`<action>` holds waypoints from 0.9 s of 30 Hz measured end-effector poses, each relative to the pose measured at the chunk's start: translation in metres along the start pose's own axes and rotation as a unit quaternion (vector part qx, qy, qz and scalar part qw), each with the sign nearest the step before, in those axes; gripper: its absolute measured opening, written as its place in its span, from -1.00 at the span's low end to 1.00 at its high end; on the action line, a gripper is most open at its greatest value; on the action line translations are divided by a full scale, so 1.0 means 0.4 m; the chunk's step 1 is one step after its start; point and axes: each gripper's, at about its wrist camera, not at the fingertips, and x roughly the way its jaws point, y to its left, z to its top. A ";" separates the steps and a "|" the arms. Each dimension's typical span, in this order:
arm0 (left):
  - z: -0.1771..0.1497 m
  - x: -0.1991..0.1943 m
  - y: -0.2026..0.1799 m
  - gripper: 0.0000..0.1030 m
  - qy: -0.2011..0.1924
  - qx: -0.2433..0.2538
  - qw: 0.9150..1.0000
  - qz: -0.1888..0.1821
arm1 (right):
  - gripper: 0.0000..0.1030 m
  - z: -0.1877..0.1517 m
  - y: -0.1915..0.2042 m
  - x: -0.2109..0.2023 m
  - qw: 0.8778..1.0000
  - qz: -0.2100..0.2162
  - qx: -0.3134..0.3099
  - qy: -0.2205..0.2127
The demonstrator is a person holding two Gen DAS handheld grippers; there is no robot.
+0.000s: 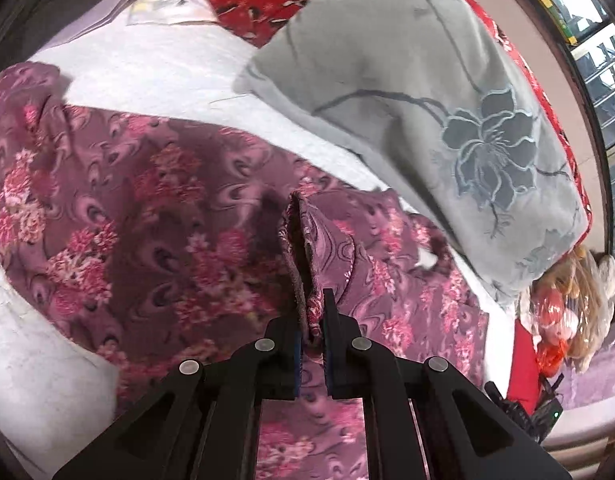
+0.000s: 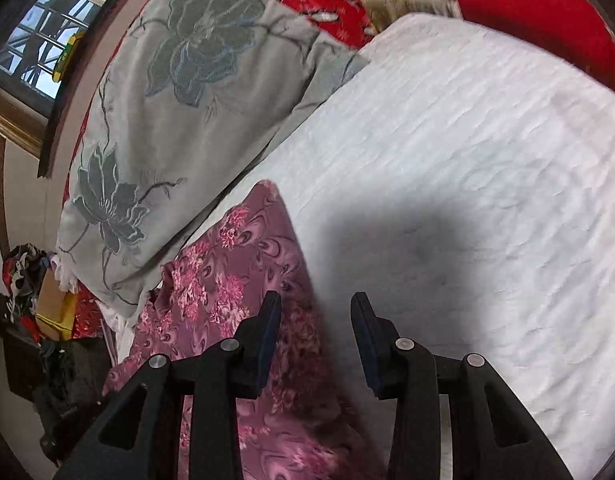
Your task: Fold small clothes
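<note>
Fabric bunched between our left gripper fingers: we had it clenched on a raised edge of the floral purple garment, which lay spread on the white bed. Our right gripper hung released over its edge. We judged the fold underway; next, carry the edge across.

My left wrist camera looks forward and down along the left gripper, close over the floral garment, with the grey pillow ahead and right. My right wrist camera peers past the right gripper, near the white bedsheet. Both views share garment, pillow and sheet.
</note>
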 end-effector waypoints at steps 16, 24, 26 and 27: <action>-0.047 0.051 0.033 -0.59 0.020 0.046 0.998 0.040 | -0.89 -0.034 0.075 0.039 0.987 -0.080 -0.139 -0.004; -0.036 -0.012 -0.010 -0.53 -0.018 0.074 0.997 0.026 | -0.77 -0.073 0.172 0.004 0.986 -0.043 -0.158 -0.033; -0.048 0.042 -0.021 -0.53 0.004 0.091 0.995 0.046 | -0.76 -0.102 0.187 0.036 0.984 -0.046 -0.173 -0.011; -0.051 0.075 -0.017 -0.53 0.019 0.093 0.994 0.061 | -0.76 -0.115 0.191 0.055 0.982 -0.053 -0.179 0.006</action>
